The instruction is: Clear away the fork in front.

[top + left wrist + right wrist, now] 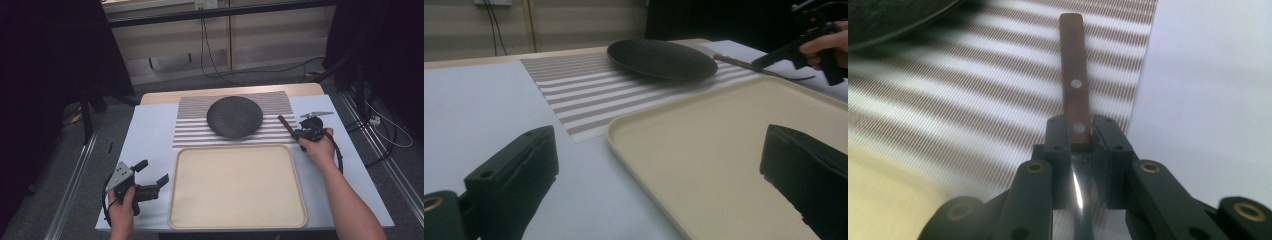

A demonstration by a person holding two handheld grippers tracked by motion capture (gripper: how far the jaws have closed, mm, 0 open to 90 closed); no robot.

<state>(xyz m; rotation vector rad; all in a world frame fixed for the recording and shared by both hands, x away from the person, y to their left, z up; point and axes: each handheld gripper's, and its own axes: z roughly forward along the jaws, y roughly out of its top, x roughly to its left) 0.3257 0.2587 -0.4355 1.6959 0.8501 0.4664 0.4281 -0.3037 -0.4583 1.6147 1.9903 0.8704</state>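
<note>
Clearly, in the right gripper view we see the right gripper (1080, 142) with jaws clamped on a knife (1072, 80) where its brown riveted handle meets the metal; the handle lies over the striped mat (973, 100). From the high view we see the left gripper (152, 172) low on the bench (150, 135), jaws apart, beside the beige tray (237, 187). A dark plate (234, 116) sits on the mat.

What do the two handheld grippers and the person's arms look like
Both the left gripper and right gripper are black, with blocky jaws, brass-coloured pivot rivets, a grey three-cornered plate on top and a trailing black cable. The forearms are bare, no sleeves visible.
</note>
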